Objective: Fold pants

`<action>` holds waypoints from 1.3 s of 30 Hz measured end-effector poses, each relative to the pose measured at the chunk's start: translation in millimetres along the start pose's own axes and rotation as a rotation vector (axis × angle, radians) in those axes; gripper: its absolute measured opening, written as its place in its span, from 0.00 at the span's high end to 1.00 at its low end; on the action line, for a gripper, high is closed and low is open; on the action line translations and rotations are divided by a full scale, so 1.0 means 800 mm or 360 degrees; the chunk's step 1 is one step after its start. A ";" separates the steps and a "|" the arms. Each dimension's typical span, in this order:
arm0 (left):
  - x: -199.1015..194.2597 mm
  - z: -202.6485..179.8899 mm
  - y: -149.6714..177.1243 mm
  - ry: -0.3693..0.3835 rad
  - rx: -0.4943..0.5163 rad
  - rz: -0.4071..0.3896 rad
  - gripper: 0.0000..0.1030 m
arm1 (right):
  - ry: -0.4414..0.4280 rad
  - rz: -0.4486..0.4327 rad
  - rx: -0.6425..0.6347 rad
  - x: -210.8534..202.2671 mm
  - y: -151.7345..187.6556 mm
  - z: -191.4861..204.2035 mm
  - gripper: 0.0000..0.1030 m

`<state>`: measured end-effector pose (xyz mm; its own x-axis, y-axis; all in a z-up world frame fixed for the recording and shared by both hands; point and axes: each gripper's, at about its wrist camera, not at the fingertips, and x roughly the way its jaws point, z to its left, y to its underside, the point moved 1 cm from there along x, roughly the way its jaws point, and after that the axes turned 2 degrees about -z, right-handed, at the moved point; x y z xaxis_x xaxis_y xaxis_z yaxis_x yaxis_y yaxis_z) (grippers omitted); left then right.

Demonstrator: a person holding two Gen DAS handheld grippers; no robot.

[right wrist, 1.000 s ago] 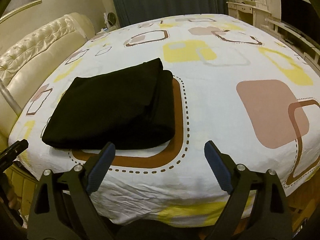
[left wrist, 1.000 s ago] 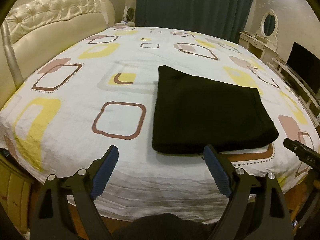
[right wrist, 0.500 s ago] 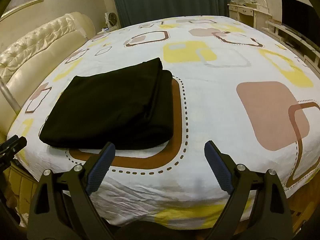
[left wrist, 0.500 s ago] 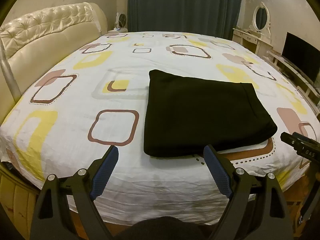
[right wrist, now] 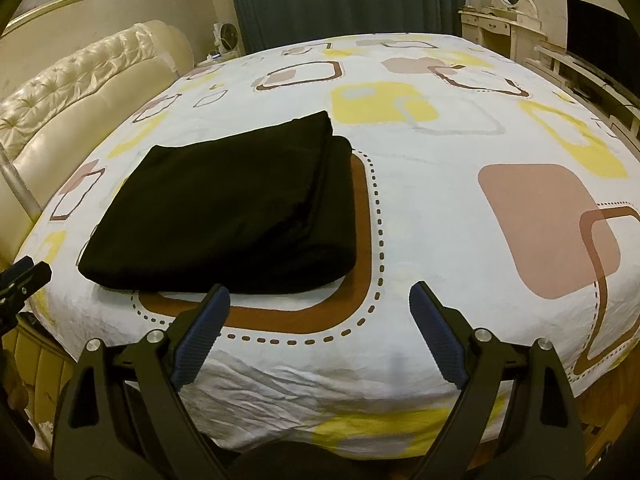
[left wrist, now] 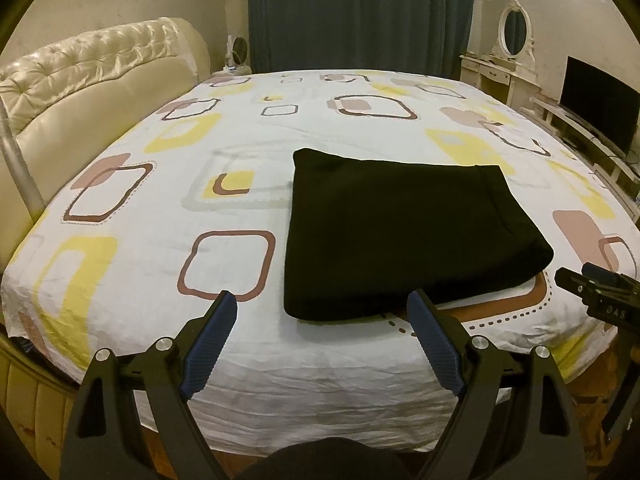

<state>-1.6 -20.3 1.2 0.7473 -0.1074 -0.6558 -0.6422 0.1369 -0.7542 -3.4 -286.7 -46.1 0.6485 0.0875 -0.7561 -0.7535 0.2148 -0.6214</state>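
Note:
The black pants (left wrist: 400, 232) lie folded into a flat rectangular stack near the front edge of the bed; they also show in the right wrist view (right wrist: 228, 208), with the layered fold on the right side. My left gripper (left wrist: 322, 304) is open and empty, held off the bed's front edge, just short of the pants' near edge. My right gripper (right wrist: 320, 296) is open and empty, held off the front edge, to the right of the stack. The right gripper's tip shows at the right of the left wrist view (left wrist: 600, 292).
The bed (left wrist: 200, 344) has a white sheet with yellow, brown and pink squares. A cream tufted headboard (left wrist: 80, 76) stands at the left. A dark curtain (left wrist: 360, 12) hangs behind. A dressing table with oval mirror (left wrist: 504, 60) and a TV (left wrist: 600, 100) stand at the right.
Both grippers have drawn back and risen a little from the bed, so the pants look farther away. The pants have not moved. Both stay open.

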 end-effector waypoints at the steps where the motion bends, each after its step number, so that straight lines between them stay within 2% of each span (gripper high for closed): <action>1: 0.000 0.000 0.000 -0.0005 0.0000 -0.0004 0.17 | -0.0001 0.0002 -0.0005 0.000 0.000 0.001 0.11; 23: 0.011 0.031 -0.006 -0.0015 -0.0189 0.0048 0.16 | 0.0001 -0.0001 -0.0002 0.004 -0.001 0.000 0.11; 39: 0.010 0.022 -0.003 -0.0028 -0.0142 0.0041 0.16 | -0.0014 0.0008 -0.0013 0.006 -0.001 0.007 0.11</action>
<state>8.8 -4.2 -1.3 0.7325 -0.0876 -0.6751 -0.6735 0.0510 -0.7374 0.8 -280.7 -47.9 0.6456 0.0972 -0.7574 -0.7576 0.2061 -0.6193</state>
